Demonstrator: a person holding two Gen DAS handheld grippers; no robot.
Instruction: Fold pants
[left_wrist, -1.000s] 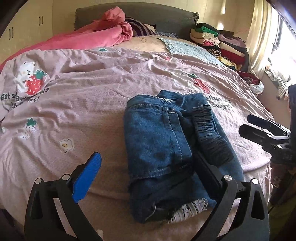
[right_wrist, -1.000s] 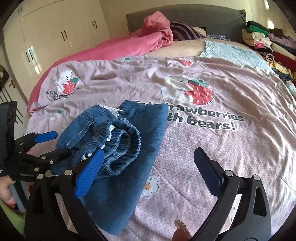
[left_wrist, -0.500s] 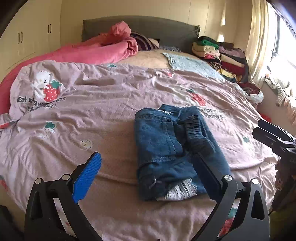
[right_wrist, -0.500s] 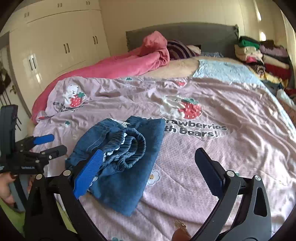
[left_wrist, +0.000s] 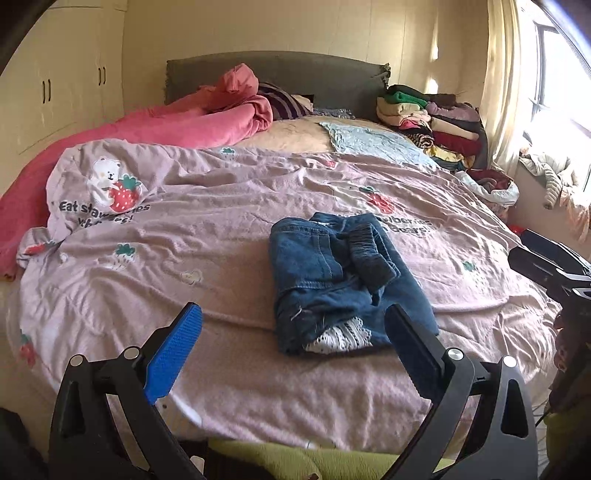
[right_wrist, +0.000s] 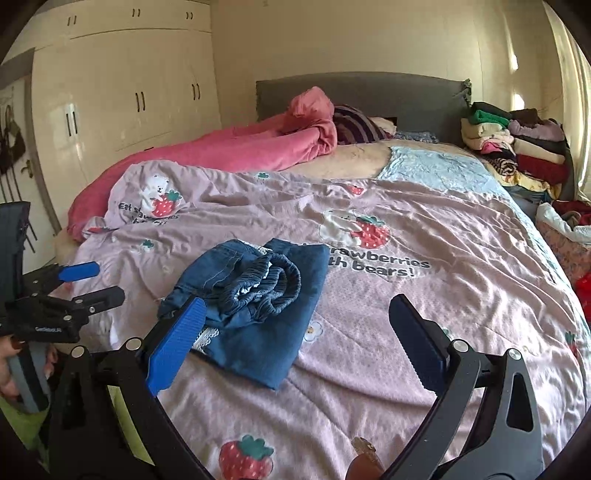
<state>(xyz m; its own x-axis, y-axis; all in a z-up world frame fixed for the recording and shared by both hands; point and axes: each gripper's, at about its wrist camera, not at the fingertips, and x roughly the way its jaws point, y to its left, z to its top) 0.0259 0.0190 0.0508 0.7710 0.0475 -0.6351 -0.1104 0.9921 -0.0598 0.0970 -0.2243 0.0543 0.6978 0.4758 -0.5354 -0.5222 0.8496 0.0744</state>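
Note:
The blue denim pants (left_wrist: 340, 280) lie folded in a compact bundle near the front edge of the bed, with the dark elastic waistband on top and white lace trim at the near end. They also show in the right wrist view (right_wrist: 255, 306). My left gripper (left_wrist: 291, 354) is open and empty, held back from the bed edge, clear of the pants. My right gripper (right_wrist: 295, 343) is open and empty, above the bedspread to the right of the pants. Each gripper shows in the other's view, the left (right_wrist: 85, 284) and the right (left_wrist: 546, 254).
The pink strawberry-and-bear bedspread (left_wrist: 184, 221) covers the bed. A pink blanket (left_wrist: 192, 122) lies at the back left. A stack of folded clothes (left_wrist: 432, 118) stands by the grey headboard (left_wrist: 280, 70). Cream wardrobes (right_wrist: 122, 81) are at the left, a window at the right.
Both grippers have pulled back and up from the folded pants, which now look smaller and lie untouched on the bed. Both stayed open.

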